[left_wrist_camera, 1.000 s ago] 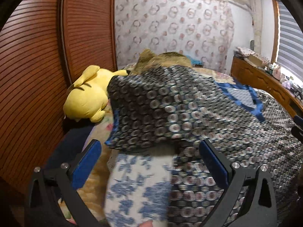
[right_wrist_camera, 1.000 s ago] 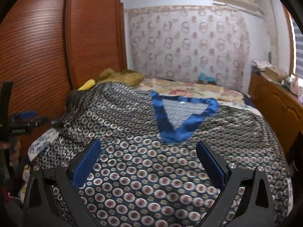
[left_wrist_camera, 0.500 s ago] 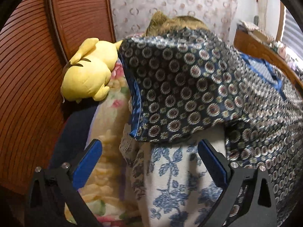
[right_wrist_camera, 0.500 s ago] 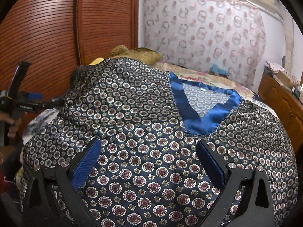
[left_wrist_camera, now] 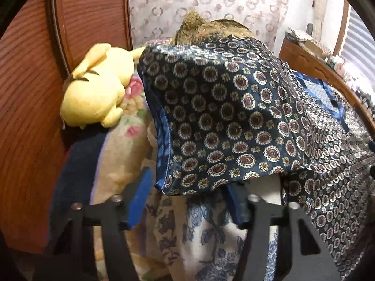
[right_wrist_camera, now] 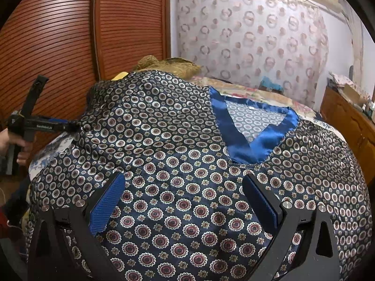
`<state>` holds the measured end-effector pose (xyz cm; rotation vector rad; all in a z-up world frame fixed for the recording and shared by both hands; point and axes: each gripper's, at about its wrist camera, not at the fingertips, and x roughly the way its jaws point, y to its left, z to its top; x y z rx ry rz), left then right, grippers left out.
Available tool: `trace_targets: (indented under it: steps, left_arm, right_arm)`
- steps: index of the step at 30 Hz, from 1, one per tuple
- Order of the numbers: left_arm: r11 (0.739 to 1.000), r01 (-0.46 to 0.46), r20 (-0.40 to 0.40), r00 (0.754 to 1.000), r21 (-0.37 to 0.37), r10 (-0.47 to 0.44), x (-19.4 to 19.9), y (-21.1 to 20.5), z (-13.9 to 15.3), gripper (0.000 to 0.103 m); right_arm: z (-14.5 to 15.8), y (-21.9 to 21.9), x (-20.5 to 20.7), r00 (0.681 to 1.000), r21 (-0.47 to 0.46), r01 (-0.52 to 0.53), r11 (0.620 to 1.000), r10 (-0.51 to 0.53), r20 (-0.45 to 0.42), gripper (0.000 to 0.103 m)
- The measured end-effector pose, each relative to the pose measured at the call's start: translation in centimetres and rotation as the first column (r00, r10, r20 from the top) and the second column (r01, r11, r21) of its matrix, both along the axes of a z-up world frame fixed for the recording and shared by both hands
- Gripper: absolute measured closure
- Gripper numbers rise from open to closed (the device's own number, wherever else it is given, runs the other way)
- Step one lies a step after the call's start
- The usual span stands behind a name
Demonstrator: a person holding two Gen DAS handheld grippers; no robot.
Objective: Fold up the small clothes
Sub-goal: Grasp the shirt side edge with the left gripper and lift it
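Note:
A dark navy satin top (right_wrist_camera: 178, 164) with round medallions and a blue V-neck band (right_wrist_camera: 253, 138) lies spread on the bed. Its left sleeve (left_wrist_camera: 222, 126) hangs close in front of the left wrist camera. My left gripper (left_wrist_camera: 187, 194) has its jaws partly closed around the sleeve's hem; the hem lies between the fingers, contact is unclear. In the right wrist view the left gripper (right_wrist_camera: 70, 126) touches the sleeve at the garment's left edge. My right gripper (right_wrist_camera: 182, 199) is open and empty just above the top's front.
A yellow plush toy (left_wrist_camera: 96, 89) lies by the brown louvred wardrobe (right_wrist_camera: 70, 35) on the left. A blue-floral white cloth (left_wrist_camera: 211, 238) lies under the sleeve. A brown plush (right_wrist_camera: 171, 64) sits behind the top. A wooden dresser (right_wrist_camera: 346, 121) stands at right.
The left gripper has moved in on the sleeve hem and its jaws have narrowed. The right gripper has come closer and lower over the top's front, still open.

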<state>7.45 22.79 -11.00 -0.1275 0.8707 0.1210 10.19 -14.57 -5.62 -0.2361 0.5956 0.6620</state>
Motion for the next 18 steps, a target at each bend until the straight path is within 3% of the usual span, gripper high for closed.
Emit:
trace_targets:
  steps: [2, 4, 7, 13, 18]
  left_arm:
    - [0.999, 0.014, 0.014, 1.0, 0.042, -0.015, 0.2, -0.2, 0.4, 0.061]
    - [0.996, 0.032, 0.02, 0.999, 0.084, -0.034, 0.3, -0.7, 0.7, 0.082]
    - [0.989, 0.032, 0.043, 0.998, 0.143, -0.039, 0.4, -1.3, 1.6, 0.096]
    - [0.982, 0.061, 0.141, 0.986, 0.179, -0.087, 0.9, -3.5, 5.7, 0.1]
    - [0.961, 0.182, 0.193, 0.956, 0.208, -0.222, 2.1, -8.9, 9.6, 0.1]
  right_arm:
    - [0.0, 0.0, 0.0, 1.0, 0.0, 0.0, 1.0, 0.0, 0.0, 0.001]
    - [0.0, -0.1, 0.0, 1.0, 0.0, -0.004, 1.0, 0.004, 0.001, 0.001]
    - [0.0, 0.0, -0.1, 1.0, 0.001, -0.005, 1.0, 0.005, 0.0, 0.001]
    - [0.1, 0.0, -0.2, 1.0, 0.004, -0.004, 1.0, 0.004, 0.001, 0.001]
    - [0.2, -0.2, -0.2, 1.0, 0.013, 0.0, 1.0, 0.0, 0.004, 0.001]
